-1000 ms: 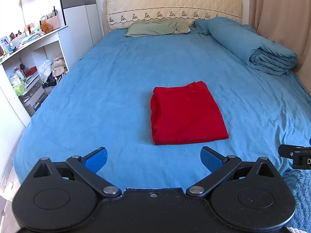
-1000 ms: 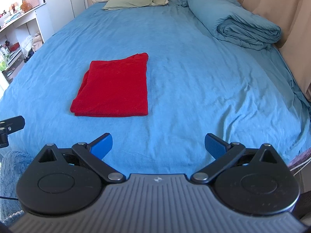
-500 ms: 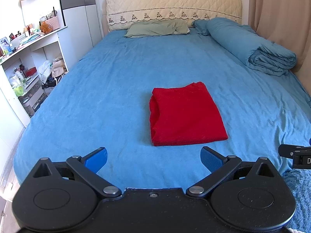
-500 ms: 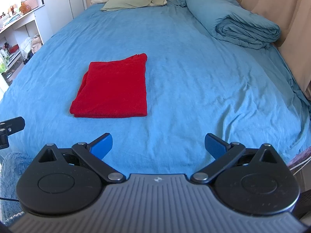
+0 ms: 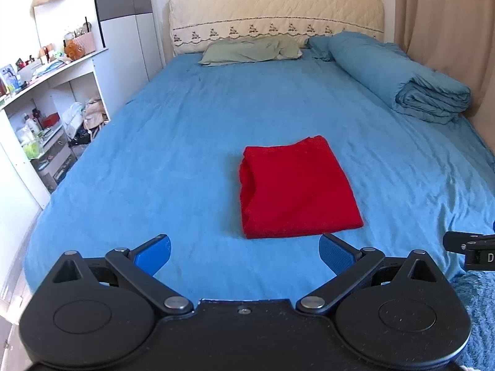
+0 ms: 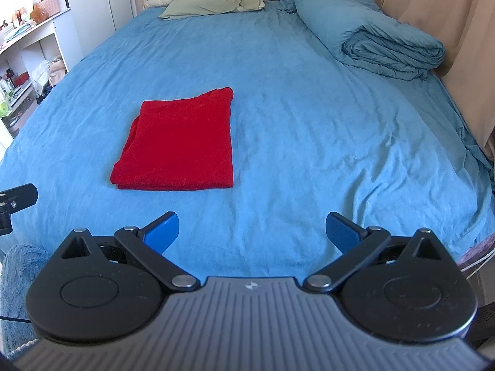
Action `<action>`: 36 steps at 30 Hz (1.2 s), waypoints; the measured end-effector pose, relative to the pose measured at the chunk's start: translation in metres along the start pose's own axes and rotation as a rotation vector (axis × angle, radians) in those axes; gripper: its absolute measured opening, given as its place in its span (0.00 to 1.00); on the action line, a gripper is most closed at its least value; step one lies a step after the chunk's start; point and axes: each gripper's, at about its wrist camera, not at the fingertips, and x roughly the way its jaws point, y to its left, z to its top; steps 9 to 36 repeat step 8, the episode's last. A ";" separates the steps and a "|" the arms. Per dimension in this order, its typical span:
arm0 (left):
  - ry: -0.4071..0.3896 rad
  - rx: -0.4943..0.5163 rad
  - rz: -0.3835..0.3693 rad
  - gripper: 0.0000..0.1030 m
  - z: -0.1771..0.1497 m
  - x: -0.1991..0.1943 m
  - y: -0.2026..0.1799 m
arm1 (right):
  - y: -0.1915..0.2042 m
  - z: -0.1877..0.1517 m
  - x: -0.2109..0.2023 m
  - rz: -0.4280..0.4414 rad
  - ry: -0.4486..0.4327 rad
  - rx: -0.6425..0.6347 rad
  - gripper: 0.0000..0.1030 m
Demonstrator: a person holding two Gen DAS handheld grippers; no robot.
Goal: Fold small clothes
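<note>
A red garment (image 5: 294,188) lies folded into a neat rectangle on the blue bed sheet (image 5: 173,160); it also shows in the right wrist view (image 6: 182,145), left of centre. My left gripper (image 5: 244,252) is open and empty, held back near the foot of the bed, just short of the garment's near edge. My right gripper (image 6: 252,230) is open and empty, near the foot of the bed, to the right of the garment and apart from it.
A rolled blue duvet (image 5: 399,77) lies along the bed's right side by the curtain (image 5: 448,21). A green pillow (image 5: 250,51) sits at the headboard (image 5: 275,12). White shelves (image 5: 40,99) with clutter stand left of the bed. A blue rug (image 5: 476,306) lies at the foot.
Both grippers have drawn back slightly from the bed; the folded red garment has not moved and both stay open.
</note>
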 end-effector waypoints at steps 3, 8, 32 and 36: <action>-0.004 -0.002 0.001 1.00 0.000 0.000 0.001 | 0.000 0.000 0.000 0.002 0.001 0.001 1.00; -0.025 0.005 0.001 1.00 -0.001 -0.002 0.004 | 0.001 0.002 -0.002 0.005 0.002 0.005 1.00; -0.025 0.005 0.001 1.00 -0.001 -0.002 0.004 | 0.001 0.002 -0.002 0.005 0.002 0.005 1.00; -0.025 0.005 0.001 1.00 -0.001 -0.002 0.004 | 0.001 0.002 -0.002 0.005 0.002 0.005 1.00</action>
